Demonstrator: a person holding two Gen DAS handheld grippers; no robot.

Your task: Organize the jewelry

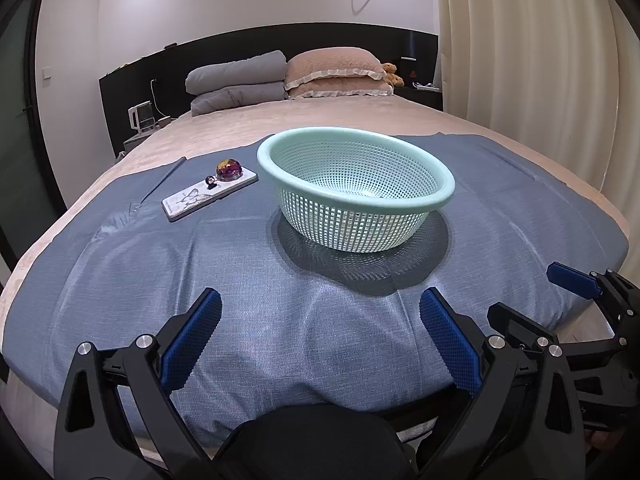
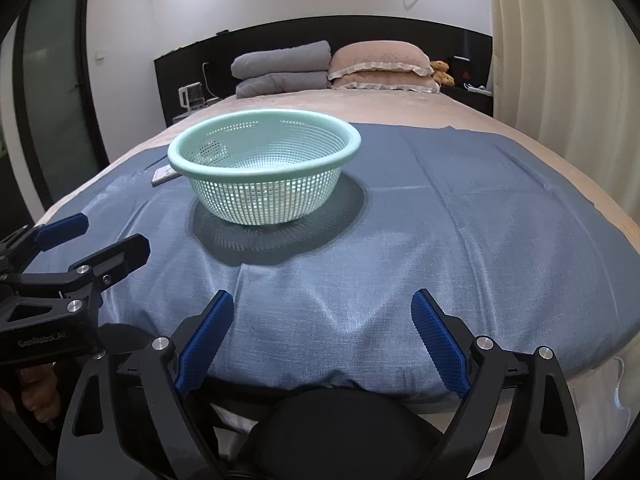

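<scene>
A mint-green mesh basket (image 1: 436, 196) stands on a blue cloth (image 1: 280, 280) on the bed; it also shows in the right wrist view (image 2: 264, 160). Left of it lies a flat white card (image 1: 200, 199) with a butterfly print, carrying a purple-gold bead jewel (image 1: 229, 170) and a small dark piece (image 1: 209, 180). The card's corner (image 2: 164, 174) peeks out behind the basket in the right wrist view. My left gripper (image 1: 320, 304) is open and empty near the cloth's front edge. My right gripper (image 2: 322, 304) is open and empty, beside the left one.
The right gripper's fingers (image 1: 572, 280) show at the left wrist view's right edge; the left gripper's fingers (image 2: 64, 227) show at the right wrist view's left. Pillows (image 1: 336, 72) and a folded grey quilt (image 1: 236, 80) lie at the headboard. Curtains (image 1: 520, 60) hang right.
</scene>
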